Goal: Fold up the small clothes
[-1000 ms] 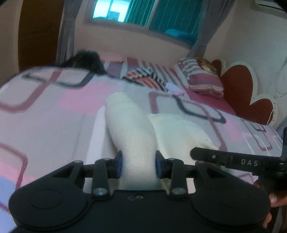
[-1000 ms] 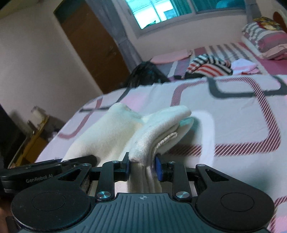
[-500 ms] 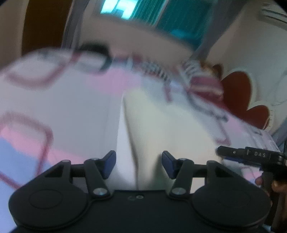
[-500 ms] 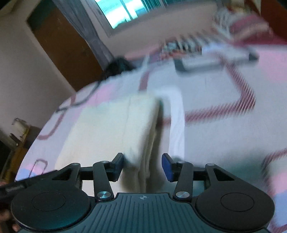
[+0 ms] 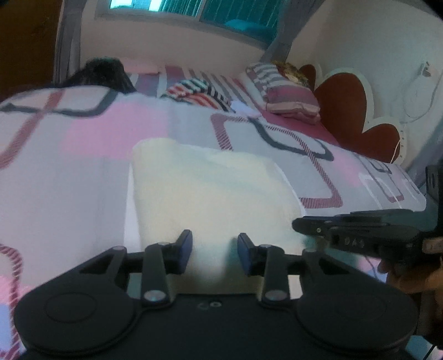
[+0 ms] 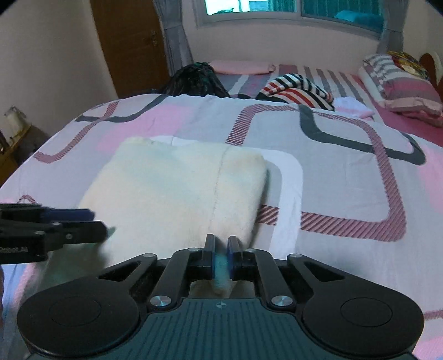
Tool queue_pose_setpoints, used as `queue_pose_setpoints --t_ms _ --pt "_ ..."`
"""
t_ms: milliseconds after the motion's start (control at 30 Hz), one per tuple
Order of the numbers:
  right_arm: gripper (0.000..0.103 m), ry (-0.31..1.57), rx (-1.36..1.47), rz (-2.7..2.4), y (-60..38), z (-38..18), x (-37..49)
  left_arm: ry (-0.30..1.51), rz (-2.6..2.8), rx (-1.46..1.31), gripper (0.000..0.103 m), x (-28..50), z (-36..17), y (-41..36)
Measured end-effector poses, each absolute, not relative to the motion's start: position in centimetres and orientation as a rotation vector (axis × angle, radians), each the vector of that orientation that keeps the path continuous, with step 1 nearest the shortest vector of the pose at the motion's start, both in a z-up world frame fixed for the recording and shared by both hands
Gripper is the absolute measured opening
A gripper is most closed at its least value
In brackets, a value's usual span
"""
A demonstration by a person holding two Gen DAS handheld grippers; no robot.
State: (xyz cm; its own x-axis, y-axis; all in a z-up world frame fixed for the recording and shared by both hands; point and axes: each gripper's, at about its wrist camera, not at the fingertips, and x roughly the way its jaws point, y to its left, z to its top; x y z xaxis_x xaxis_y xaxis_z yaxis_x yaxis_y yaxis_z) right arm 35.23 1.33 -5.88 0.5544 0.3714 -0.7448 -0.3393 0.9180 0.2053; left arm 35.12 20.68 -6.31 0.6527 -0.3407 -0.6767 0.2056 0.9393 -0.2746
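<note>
A cream cloth (image 6: 177, 191) is seen lying flat and folded on the bed (image 6: 346, 171), near the front edge of the bed. It rests on a bed cover with pink, grey and striped shapes.

The right gripper (image 6: 220, 256) is at the near edge of the cloth, by its right side. Its fingers (image 6: 209, 256) are closing, and a thin bit of the cream cloth is pinched between them. A seam line can be seen running up the cloth from that spot.

The left gripper (image 5: 214, 256) is at the near edge of the cloth too, more to the left side. Its fingers (image 5: 184, 254) are closing, with a thicker part of the cloth between them. Whether the blue pads press on the cloth cannot be told, because the picture is blurred there. In the left wrist view, the right gripper is seen from the side, held by a hand (image 5: 407, 279).

Farther back on the bed, a striped garment (image 6: 299, 91) and a dark heap of clothes (image 6: 195, 80) are seen. A small pale folded cloth (image 6: 353, 108) lies beside the striped garment. Striped pillows (image 6: 404, 83) are piled at the far right corner of the bed. A brown door (image 6: 130, 47) and a window (image 6: 290, 8) are seen behind the bed.
</note>
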Motion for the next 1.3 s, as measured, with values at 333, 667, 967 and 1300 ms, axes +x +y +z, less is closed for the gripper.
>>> queue_pose_setpoints --t_ms 333,667,967,1300 --pt "0.008 0.962 0.051 0.552 0.4 -5.4 25.8 0.866 -0.257 -0.087 0.032 26.1 -7.3 17.5" --pt "0.007 0.895 0.105 0.518 -0.3 -7.6 23.5 0.877 -0.144 -0.045 0.034 24.7 -8.2 16.1" --pt "0.007 0.873 0.068 0.507 0.0 -7.5 22.8 0.893 -0.117 -0.001 0.034 24.4 -8.0 15.2" --pt "0.008 0.917 0.125 0.490 -2.9 -5.6 16.2 0.891 -0.094 -0.090 0.035 16.3 -7.1 15.3"
